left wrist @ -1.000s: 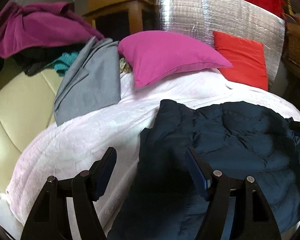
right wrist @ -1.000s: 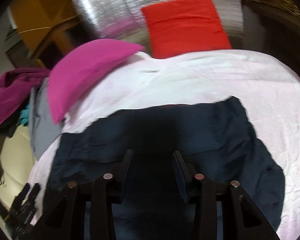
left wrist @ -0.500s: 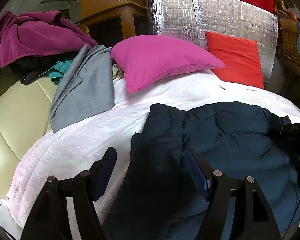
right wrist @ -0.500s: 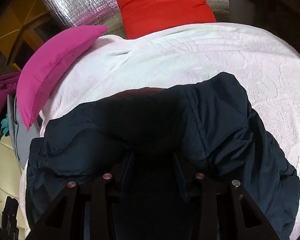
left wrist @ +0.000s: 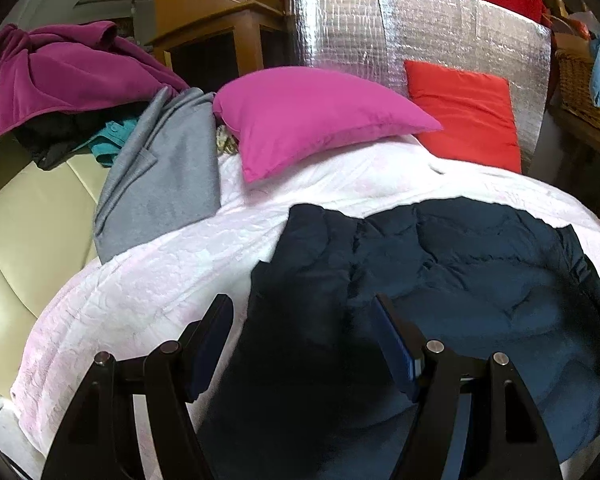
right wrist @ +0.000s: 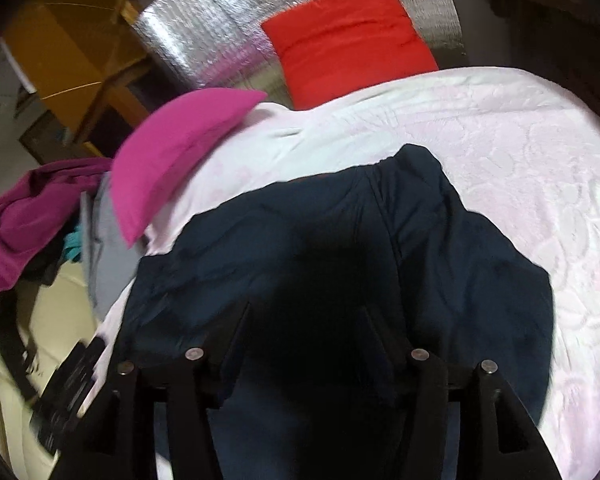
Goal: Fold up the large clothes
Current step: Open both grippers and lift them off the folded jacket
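A navy padded jacket (left wrist: 460, 272) lies spread on the pale pink bedspread (left wrist: 148, 280). My left gripper (left wrist: 302, 340) hovers open over the jacket's left edge, and its pads (left wrist: 210, 344) touch nothing. In the right wrist view the same jacket (right wrist: 440, 248) fills the middle, with a fold ridge running toward its far corner. My right gripper (right wrist: 306, 322) sits low over the jacket's dark centre. Its jaws are opening, and shadowed fabric lies between and beneath them without the pads pressing on it.
A magenta pillow (left wrist: 312, 116) and a red pillow (left wrist: 464, 112) lean at the head of the bed against a silver foil panel (left wrist: 380, 32). A grey garment (left wrist: 164, 176) and a purple one (left wrist: 60, 76) are piled on a cream sofa (left wrist: 28, 220) on the left. A wicker basket (left wrist: 584, 88) stands at the far right.
The right gripper's jaws have spread wider and it has pulled back over the jacket, which now lies flatter than half a second ago. The left gripper has hardly moved.
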`<state>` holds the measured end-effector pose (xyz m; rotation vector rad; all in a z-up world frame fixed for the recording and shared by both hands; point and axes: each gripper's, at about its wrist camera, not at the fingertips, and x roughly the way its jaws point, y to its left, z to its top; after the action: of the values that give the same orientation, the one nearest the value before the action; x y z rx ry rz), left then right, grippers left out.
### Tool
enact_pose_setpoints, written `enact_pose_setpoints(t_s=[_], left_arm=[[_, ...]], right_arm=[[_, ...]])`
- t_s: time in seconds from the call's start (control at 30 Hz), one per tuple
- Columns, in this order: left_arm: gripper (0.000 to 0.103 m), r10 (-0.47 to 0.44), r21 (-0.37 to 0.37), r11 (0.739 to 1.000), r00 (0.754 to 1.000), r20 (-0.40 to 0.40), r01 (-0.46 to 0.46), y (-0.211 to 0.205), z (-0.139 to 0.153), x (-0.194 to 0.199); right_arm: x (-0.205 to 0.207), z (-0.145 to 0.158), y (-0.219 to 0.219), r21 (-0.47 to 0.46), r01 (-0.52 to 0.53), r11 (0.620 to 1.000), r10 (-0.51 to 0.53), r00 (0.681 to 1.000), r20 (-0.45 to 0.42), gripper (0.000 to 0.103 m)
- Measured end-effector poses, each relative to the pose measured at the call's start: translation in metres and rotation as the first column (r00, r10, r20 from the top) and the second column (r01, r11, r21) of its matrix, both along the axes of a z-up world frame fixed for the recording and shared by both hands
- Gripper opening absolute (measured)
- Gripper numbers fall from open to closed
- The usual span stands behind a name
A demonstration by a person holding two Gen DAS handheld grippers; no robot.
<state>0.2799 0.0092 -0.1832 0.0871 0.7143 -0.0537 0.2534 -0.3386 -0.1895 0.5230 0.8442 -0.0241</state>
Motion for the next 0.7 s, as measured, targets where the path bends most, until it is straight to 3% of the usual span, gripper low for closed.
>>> enact_pose_setpoints(t_s=[0.2, 0.27, 0.37, 0.4, 0.53, 0.7], left_arm=[[0.072, -0.093, -0.075, 0.993, 0.994, -0.054, 0.088, -0.011, -0.004, -0.005], [0.073, -0.112, -0.067, 0.992, 0.99, -0.086, 0.106, -0.017, -0.011, -0.004], [0.073, -0.125, -0.013, 0.992, 0.976, -0.18, 0.125, -0.029, -0.032, 0.002], [0.076, -0.127, 0.004, 0.991, 0.971, -0.202, 0.131, -0.032, -0.038, 0.003], [0.078, -0.132, 0.04, 0.989, 0.975, -0.179, 0.141, -0.036, -0.04, -0.002], [0.078, -0.118, -0.001, 0.993, 0.978, -0.17, 0.12, -0.023, -0.034, -0.015]], right_arm=[[-0.055, -0.005, 0.006, 0.053, -0.064, 0.997, 0.06, 0.996, 0.071, 0.058], [-0.061, -0.016, 0.005, 0.067, -0.06, 0.996, 0.056, 0.997, 0.057, 0.046], [-0.062, -0.043, 0.0, 0.093, -0.027, 0.995, 0.028, 0.999, -0.015, 0.044], [-0.061, -0.051, -0.006, 0.117, -0.018, 0.993, 0.022, 0.999, -0.026, 0.039], [-0.064, -0.061, -0.019, 0.218, 0.016, 0.976, -0.012, 1.0, -0.023, 0.036], [-0.086, -0.049, -0.03, 0.274, 0.02, 0.961, -0.02, 1.0, -0.001, 0.041]])
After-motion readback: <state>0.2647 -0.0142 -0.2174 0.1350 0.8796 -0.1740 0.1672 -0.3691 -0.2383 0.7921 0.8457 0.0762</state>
